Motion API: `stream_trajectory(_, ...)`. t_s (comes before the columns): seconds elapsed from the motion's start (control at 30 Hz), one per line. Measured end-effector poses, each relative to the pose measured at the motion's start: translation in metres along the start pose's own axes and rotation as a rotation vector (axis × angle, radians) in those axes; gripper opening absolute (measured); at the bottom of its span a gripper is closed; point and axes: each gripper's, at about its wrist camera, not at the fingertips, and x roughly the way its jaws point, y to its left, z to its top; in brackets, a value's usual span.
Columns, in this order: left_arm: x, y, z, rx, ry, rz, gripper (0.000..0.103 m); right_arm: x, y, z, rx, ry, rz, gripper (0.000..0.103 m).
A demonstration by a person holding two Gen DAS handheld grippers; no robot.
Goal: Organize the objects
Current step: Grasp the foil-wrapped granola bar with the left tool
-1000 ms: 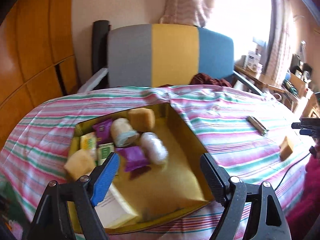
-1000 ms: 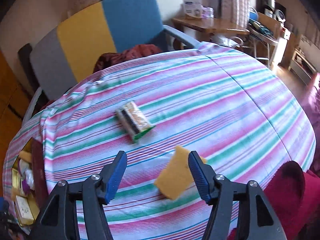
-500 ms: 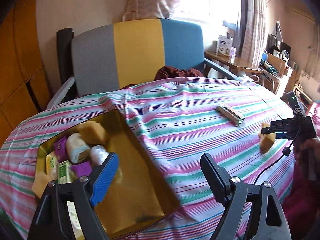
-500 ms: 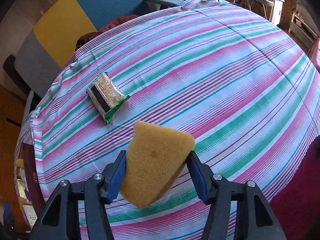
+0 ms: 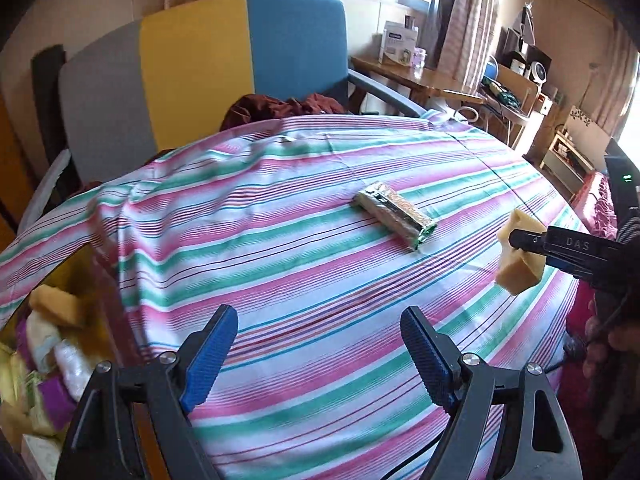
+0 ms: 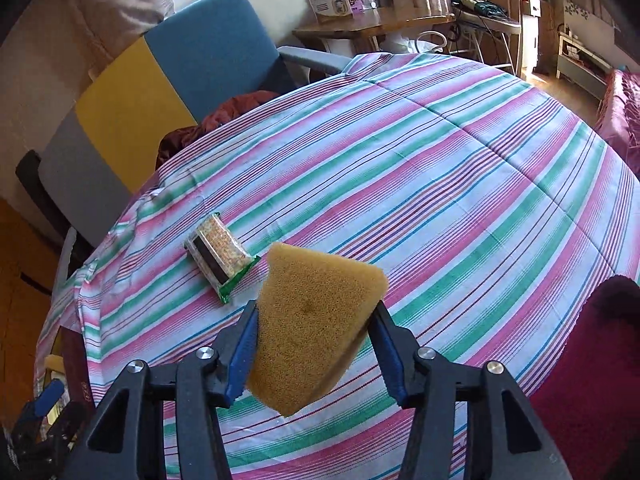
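Note:
A yellow-brown sponge (image 6: 320,288) hangs a little above the striped tablecloth (image 6: 440,184), and my right gripper (image 6: 315,340) is closing, its blue pads pressing both sides of the sponge. In the left wrist view the same sponge (image 5: 520,256) shows at the right, held by that gripper. A wrapped snack bar (image 5: 394,216) lies flat on the cloth beyond it, also seen as a green-edged packet (image 6: 220,256). My left gripper (image 5: 318,320) hovers open over bare cloth with nothing between its fingers. The yellow box (image 5: 80,264) of sponges and packets sits at the far left.
A grey, yellow and blue chair (image 5: 200,60) with a dark red cloth on its seat stands behind the table. A wooden side table (image 5: 420,76) with boxes lies beyond on the right. A person's hand (image 5: 600,344) holds the right gripper near the table's right edge.
My right gripper closed on the sponge and lifted it off the cloth. My left gripper swung right, away from the box, and now sits over the middle of the table.

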Motion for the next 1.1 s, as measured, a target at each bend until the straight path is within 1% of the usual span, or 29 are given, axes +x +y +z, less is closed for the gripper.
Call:
stream_trajectory(0.07, 0.021, -0.009, 0.011, 0.006, 0.035, -0.022, 0.084, -0.004, -0.003, -0.001, 0.011, -0.004, 0.018, 0.054)
stream_trajectory(0.23, 0.072, -0.028, 0.041, -0.017, 0.100, -0.047, 0.084, 0.000, -0.004, 0.001, 0.039, -0.003, 0.057, 0.054)
stream_trajectory(0.47, 0.128, -0.057, 0.081, -0.043, 0.153, -0.071, 0.084, 0.000, -0.009, 0.001, 0.073, -0.002, 0.111, 0.054)
stream_trajectory(0.57, 0.151, -0.064, 0.097, -0.072, 0.181, -0.068, 0.084, -0.001, -0.011, 0.001, 0.086, -0.002, 0.129, 0.054)
stream_trajectory(0.67, 0.175, -0.067, 0.108, -0.102, 0.207, -0.037, 0.084, 0.000, -0.014, 0.001, 0.103, 0.005, 0.146, 0.054)
stream_trajectory(0.77, 0.196, -0.070, 0.114, -0.126, 0.243, -0.028, 0.084, 0.003, -0.014, 0.001, 0.102, 0.014, 0.154, 0.054)
stream_trajectory(0.8, 0.198, -0.073, 0.116, -0.111, 0.232, -0.014, 0.084, 0.003, -0.014, 0.001, 0.100, 0.018, 0.156, 0.054)
stream_trajectory(0.87, 0.196, -0.079, 0.114, -0.052, 0.212, 0.013, 0.071, 0.004, -0.014, 0.000, 0.099, 0.022, 0.156, 0.054)
stream_trajectory(0.9, 0.192, -0.079, 0.112, -0.031, 0.196, 0.010, 0.062, 0.005, -0.014, 0.000, 0.097, 0.024, 0.157, 0.054)
stream_trajectory(0.93, 0.188, -0.079, 0.108, -0.009, 0.189, -0.006, 0.056, 0.005, -0.014, 0.000, 0.094, 0.027, 0.160, 0.054)
stream_trajectory(1.0, 0.177, -0.076, 0.097, 0.031, 0.178, -0.025, 0.050, 0.005, -0.013, 0.000, 0.087, 0.031, 0.163, 0.054)
stream_trajectory(1.07, 0.161, -0.065, 0.080, 0.039, 0.173, -0.055, 0.050, 0.005, -0.011, 0.000, 0.073, 0.033, 0.165, 0.054)
stream_trajectory(1.1, 0.154, -0.062, 0.071, 0.051, 0.168, -0.058, 0.050, 0.007, -0.009, 0.000, 0.062, 0.041, 0.169, 0.054)
